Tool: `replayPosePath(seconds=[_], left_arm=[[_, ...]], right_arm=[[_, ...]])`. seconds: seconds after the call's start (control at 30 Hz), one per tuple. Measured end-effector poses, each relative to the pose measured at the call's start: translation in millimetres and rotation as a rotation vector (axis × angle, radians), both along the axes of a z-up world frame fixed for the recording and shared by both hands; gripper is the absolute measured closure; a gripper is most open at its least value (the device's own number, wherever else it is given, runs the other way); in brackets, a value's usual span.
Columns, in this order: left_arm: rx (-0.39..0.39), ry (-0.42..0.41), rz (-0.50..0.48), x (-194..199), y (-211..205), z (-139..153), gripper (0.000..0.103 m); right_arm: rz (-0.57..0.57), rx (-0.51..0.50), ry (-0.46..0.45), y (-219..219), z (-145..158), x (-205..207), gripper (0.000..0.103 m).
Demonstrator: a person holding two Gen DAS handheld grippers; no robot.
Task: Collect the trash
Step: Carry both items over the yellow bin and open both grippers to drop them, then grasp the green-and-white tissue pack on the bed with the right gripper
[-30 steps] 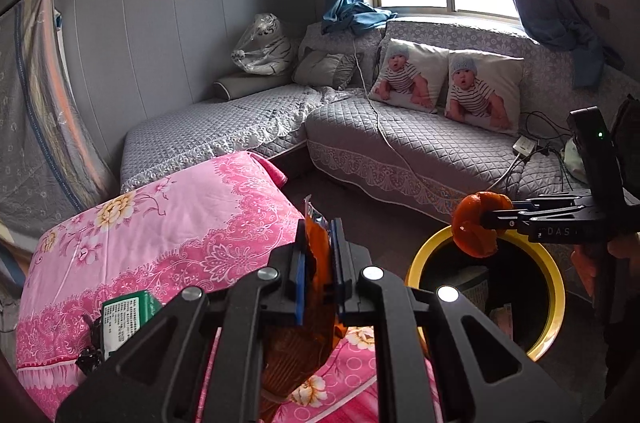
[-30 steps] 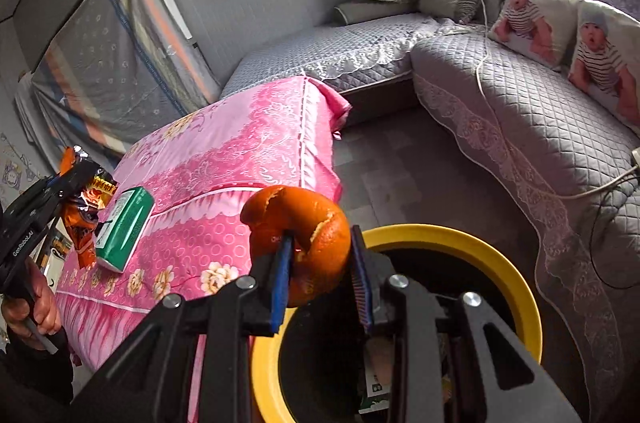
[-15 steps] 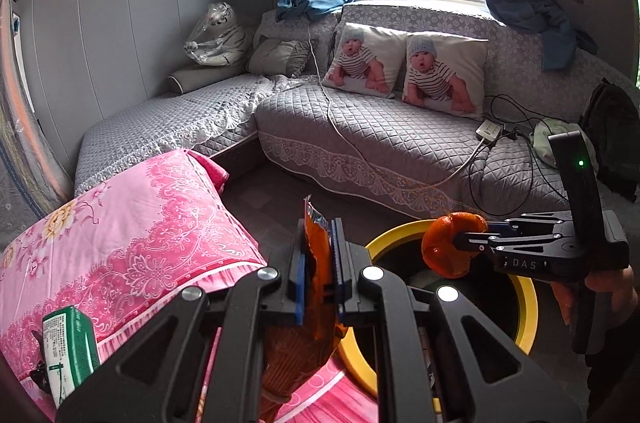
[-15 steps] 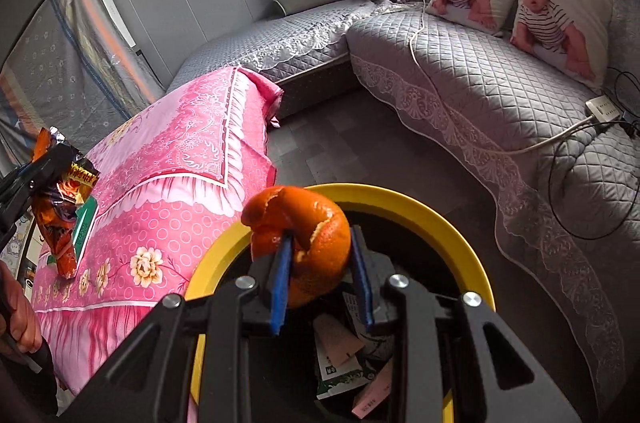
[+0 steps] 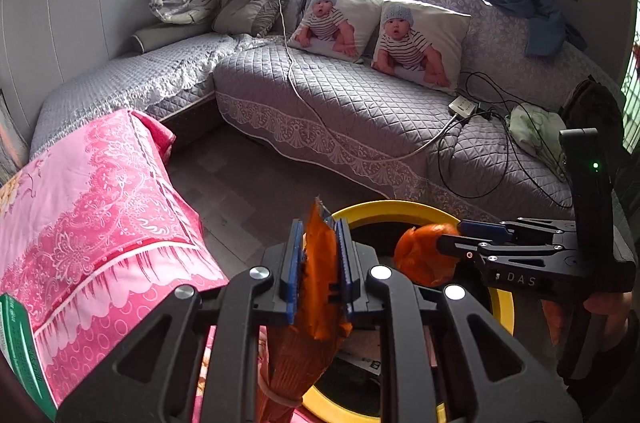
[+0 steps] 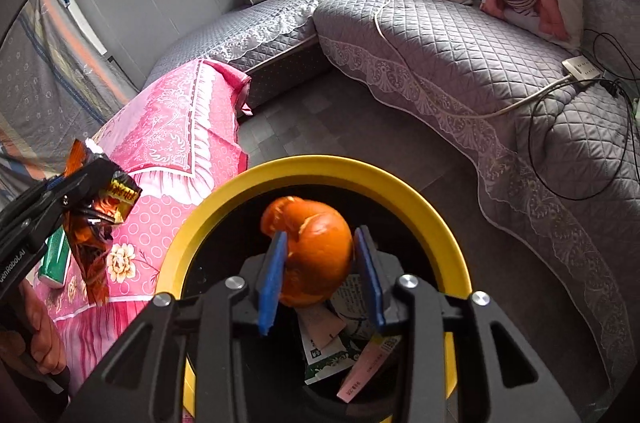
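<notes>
My right gripper hangs over the yellow-rimmed bin with an orange peel between its blue pads. Its jaws are opening. The peel leans on the left pad, and a thin gap shows at the right pad. My left gripper is at the bin's near rim, pads against an orange snack wrapper that hangs down. Its jaws are starting to open. In the right wrist view the left gripper and the wrapper are at the left.
Paper scraps lie inside the bin. A green box rests on the pink-covered table left of the bin. A grey quilted sofa with cables wraps the far side. Dark floor lies between.
Both grippers have swung toward the bin and tipped downward. The right jaws have spread apart around the peel. The left pads have eased slightly on the wrapper.
</notes>
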State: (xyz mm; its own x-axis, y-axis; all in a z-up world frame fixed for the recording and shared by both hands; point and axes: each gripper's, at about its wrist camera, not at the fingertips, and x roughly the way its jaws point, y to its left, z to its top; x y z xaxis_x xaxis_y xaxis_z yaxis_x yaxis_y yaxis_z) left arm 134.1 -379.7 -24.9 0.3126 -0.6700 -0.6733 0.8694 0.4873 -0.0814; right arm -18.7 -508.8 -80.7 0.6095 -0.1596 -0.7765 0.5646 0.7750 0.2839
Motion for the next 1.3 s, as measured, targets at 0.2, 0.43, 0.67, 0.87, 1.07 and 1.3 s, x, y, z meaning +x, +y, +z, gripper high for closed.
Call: replayPosePath(seconds=[0.2, 0.43, 0.67, 0.87, 1.07, 1.3], left_arm=[[-0.046, 0.036, 0.065, 13, 20, -2, 0.023], [-0.154, 0.044, 0.171, 29, 66, 20, 0.008], [-0.307, -0.129, 0.394, 40, 155, 52, 0.008], [-0.405, -0.15, 0.538, 53, 257, 75, 0.008], [-0.366, -0.288, 0.84, 50, 379, 72, 0.008], [-0.237, -0.242, 1.141, 47, 491, 44, 0.008]], right_arm=[[-0.125, -0.03, -0.027, -16, 16, -27, 0.05], [-0.118, -0.014, -0.105, -5, 35, -26, 0.033], [0.07, 0.015, -0.13, 44, 49, 24, 0.029], [0.358, 0.044, -0.137, 138, 66, 92, 0.027], [0.758, 0.093, -0.051, 287, 73, 159, 0.017], [0.862, 0.087, 0.126, 393, 66, 221, 0.015]])
